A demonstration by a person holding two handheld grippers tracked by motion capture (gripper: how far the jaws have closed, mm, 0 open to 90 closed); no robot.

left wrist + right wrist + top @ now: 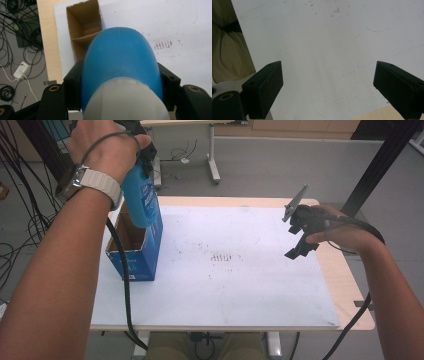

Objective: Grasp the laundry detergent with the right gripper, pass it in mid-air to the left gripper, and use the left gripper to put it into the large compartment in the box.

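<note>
Even, diffuse indoor light; soft shadows only. The white tabletop sheet point(225, 285) glares pale across the middle in the high view. The smooth blue plastic bottle point(120, 57) and its grey cap sit close and blurred; black jaws slightly soft.

table point(345, 285): light wood top
white sheet point(225, 290): covers most of it, dark specks mid-sheet
blue carton point(145, 262): open, at sheet's left edge

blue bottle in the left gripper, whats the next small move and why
Probably lower it straight down into the open box. The left gripper is shut on the blue bottle, which hangs bottom-down over the blue cardboard box; the left gripper view shows the open compartment just beyond the bottle. The right gripper hangs open, away to the side.
</note>
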